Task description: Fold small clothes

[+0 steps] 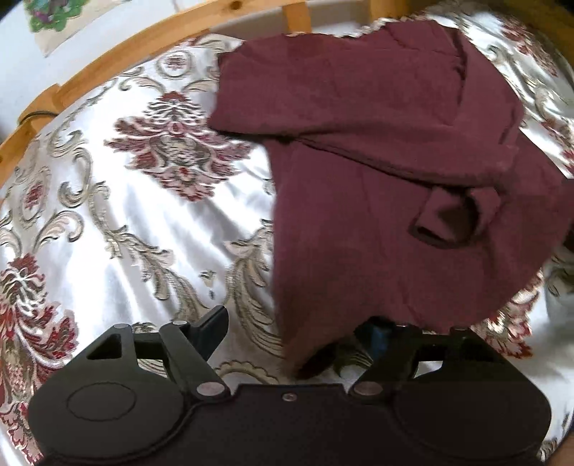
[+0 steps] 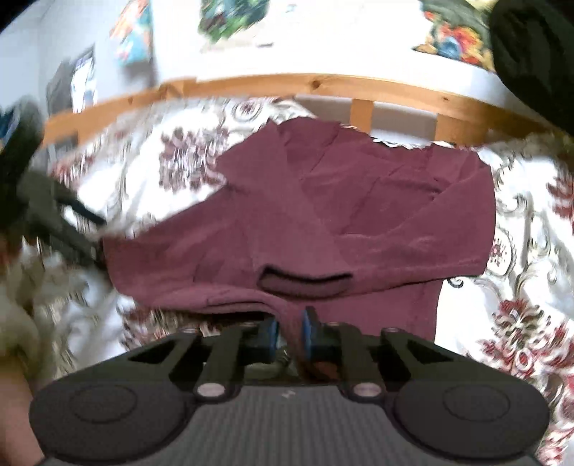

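Note:
A maroon long-sleeved top (image 1: pixel 376 172) lies on a floral bedspread (image 1: pixel 125 215), its sleeves folded across the body and a cuff on top. My left gripper (image 1: pixel 301 329) is open, its fingers wide apart at the garment's near edge; the right finger is partly under the cloth. In the right wrist view the same top (image 2: pixel 323 215) lies ahead. My right gripper (image 2: pixel 288 328) is shut on a fold of the top's near edge between its blue pads. The left gripper (image 2: pixel 61 222) shows blurred at the far left, by the top's left edge.
A wooden bed frame (image 2: pixel 287 84) runs along the far side of the bed, with a white wall and colourful pictures (image 2: pixel 229 14) behind it. The floral bedspread (image 2: pixel 520 286) spreads to both sides of the top.

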Available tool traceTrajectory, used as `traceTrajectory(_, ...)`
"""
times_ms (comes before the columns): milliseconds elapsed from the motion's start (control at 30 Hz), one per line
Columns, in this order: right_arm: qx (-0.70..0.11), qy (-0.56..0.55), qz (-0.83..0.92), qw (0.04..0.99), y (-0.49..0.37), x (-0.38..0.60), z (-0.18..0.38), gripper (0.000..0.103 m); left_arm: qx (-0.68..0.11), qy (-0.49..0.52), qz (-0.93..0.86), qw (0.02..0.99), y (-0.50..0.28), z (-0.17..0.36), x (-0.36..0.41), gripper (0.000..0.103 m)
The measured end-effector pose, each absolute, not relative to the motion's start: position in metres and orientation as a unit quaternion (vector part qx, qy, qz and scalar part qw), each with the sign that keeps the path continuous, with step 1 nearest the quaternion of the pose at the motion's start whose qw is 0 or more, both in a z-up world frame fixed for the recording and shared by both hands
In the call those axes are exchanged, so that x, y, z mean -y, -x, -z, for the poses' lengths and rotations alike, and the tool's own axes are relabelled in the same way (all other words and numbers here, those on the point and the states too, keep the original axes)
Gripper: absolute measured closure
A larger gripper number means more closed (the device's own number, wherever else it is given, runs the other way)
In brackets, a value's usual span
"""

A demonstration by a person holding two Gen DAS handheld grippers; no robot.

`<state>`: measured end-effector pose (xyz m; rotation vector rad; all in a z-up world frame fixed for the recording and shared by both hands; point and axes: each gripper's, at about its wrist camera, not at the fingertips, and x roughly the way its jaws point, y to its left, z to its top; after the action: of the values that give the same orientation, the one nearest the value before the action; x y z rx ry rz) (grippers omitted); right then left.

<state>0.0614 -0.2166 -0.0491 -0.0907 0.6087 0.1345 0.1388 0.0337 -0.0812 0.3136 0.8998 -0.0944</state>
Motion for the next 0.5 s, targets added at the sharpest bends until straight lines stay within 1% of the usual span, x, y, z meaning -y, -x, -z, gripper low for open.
traceTrajectory(67, -0.298, 0.002, -0.065, 0.952, -0.063, 0.228, 0.047, 0.09, -0.44, -0.164, 0.061, 0.881, -0.138, 0.085, -0.028, 0.017)
traceTrajectory(100, -0.298, -0.019, -0.064, 0.952, -0.064, 0.234, 0.047, 0.09, -0.442, -0.173, 0.068, 0.877, -0.136, 0.088, -0.023, 0.017)
traceTrajectory(200, -0.296, -0.054, -0.061, 0.952, -0.066, 0.244, 0.047, 0.09, -0.444, -0.213, 0.08, 0.866, -0.133, 0.096, -0.007, 0.017)
traceTrajectory(267, -0.296, -0.055, -0.061, 0.952, -0.067, 0.245, 0.047, 0.09, -0.434, -0.242, 0.075, 0.865, -0.132, 0.1, 0.0, 0.019)
traceTrajectory(367, -0.297, -0.047, -0.062, 0.952, -0.067, 0.242, 0.048, 0.09, -0.421, -0.247, 0.056, 0.871, -0.133, 0.098, -0.001, 0.032)
traceTrajectory(433, -0.298, -0.043, -0.061, 0.952, -0.067, 0.24, 0.049, 0.09, -0.422, -0.228, 0.043, 0.876, -0.137, 0.096, -0.009, 0.052)
traceTrajectory(467, -0.299, -0.038, -0.059, 0.952, -0.067, 0.238, 0.049, 0.09, -0.425, -0.216, 0.038, 0.878, -0.139, 0.095, -0.013, 0.056)
traceTrajectory(500, -0.3, -0.032, -0.057, 0.952, -0.067, 0.236, 0.05, 0.089, -0.426, -0.204, 0.038, 0.881, -0.141, 0.094, -0.018, 0.065)
